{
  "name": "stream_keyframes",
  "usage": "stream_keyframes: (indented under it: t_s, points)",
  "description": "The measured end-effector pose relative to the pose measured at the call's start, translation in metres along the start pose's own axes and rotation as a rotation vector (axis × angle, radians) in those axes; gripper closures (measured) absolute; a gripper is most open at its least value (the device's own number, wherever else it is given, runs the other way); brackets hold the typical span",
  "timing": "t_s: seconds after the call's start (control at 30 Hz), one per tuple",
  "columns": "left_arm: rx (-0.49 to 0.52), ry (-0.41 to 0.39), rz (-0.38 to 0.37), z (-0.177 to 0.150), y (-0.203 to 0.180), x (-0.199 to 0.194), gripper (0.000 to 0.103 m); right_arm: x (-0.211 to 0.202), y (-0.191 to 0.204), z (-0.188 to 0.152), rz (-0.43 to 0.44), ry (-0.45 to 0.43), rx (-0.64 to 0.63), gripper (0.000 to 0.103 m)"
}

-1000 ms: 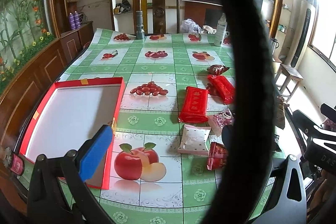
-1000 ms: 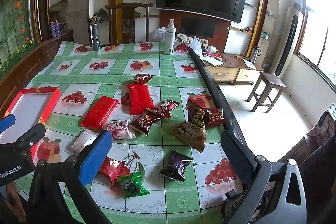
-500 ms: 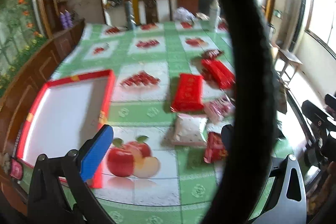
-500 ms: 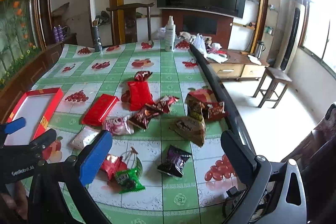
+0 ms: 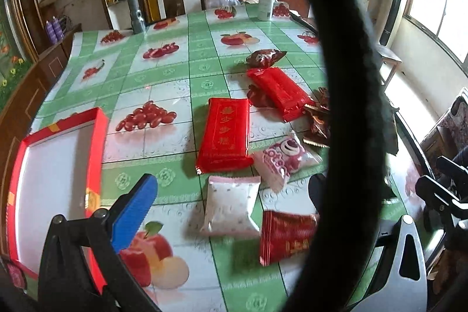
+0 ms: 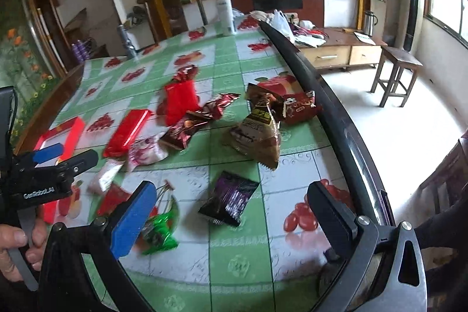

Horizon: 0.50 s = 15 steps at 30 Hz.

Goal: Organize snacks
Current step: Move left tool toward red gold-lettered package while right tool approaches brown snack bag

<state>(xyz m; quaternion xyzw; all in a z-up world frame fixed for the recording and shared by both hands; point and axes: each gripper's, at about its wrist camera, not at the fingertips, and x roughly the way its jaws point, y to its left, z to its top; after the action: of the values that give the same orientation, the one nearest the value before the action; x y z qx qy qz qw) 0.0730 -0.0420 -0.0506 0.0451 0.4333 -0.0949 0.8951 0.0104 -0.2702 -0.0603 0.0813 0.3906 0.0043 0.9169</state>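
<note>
snacks: flat red packet (image 5: 225, 133) | long red pack (image 5: 278, 91) | white pouch (image 5: 229, 206) | pink pouch (image 5: 285, 157) | purple packet (image 6: 229, 198) | red tray (image 5: 96, 142), empty, left of them

Left gripper (image 5: 228, 195) jaws wide apart, nothing between them. Right gripper (image 6: 231, 203) likewise spread, empty. Hand (image 6: 14, 247) grips left handle

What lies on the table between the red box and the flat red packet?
Nothing lies there. In the left wrist view, only bare tablecloth with a printed picture of red fruit separates the red box from the flat red packet.
</note>
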Motion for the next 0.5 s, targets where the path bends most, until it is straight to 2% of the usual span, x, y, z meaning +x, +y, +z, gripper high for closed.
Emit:
stream_keyframes:
  t_s: [0.27, 0.37, 0.5]
  points:
    - [-0.059, 0.025, -0.008, 0.010, 0.011, 0.020, 0.000, 0.022, -0.006, 0.022, -0.055, 0.014, 0.075, 0.000]
    - [-0.066, 0.012, 0.034, 0.012, 0.015, 0.022, 0.000, 0.023, -0.002, 0.025, -0.103, 0.000, 0.067, 0.000]
    - [-0.071, -0.020, 0.093, 0.015, 0.016, 0.019, 0.000, 0.024, 0.000, 0.028, -0.098, -0.006, 0.072, 0.000]
